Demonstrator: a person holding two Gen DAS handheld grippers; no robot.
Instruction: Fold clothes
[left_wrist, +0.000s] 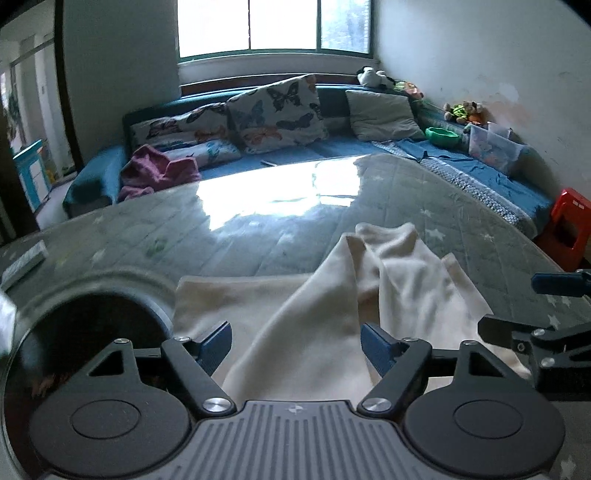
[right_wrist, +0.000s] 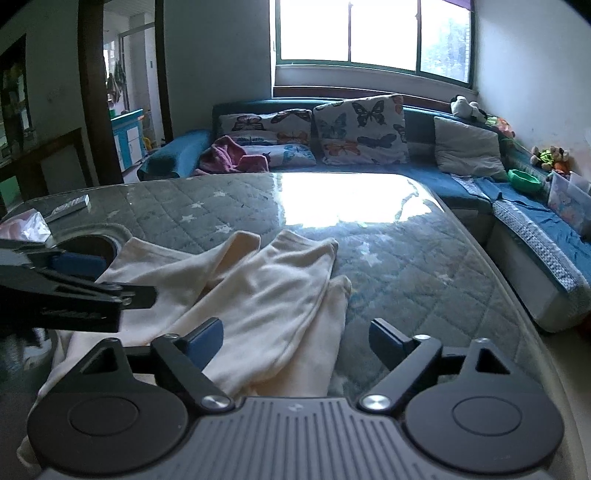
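Left gripper: fingers wide, holding nothing, over cloth.
Right gripper: fingers wide, at cloth's right edge.
Cream garment: rumpled on glass-topped table, near edge.
Progress: no neat fold visible; flattening and folding remain.

Near edge of garment lost beneath the grippers

The cream garment runs under both gripper bodies and out of view; window glare whites out part of the table, and a small object at its far left corner is too blurred to identify.
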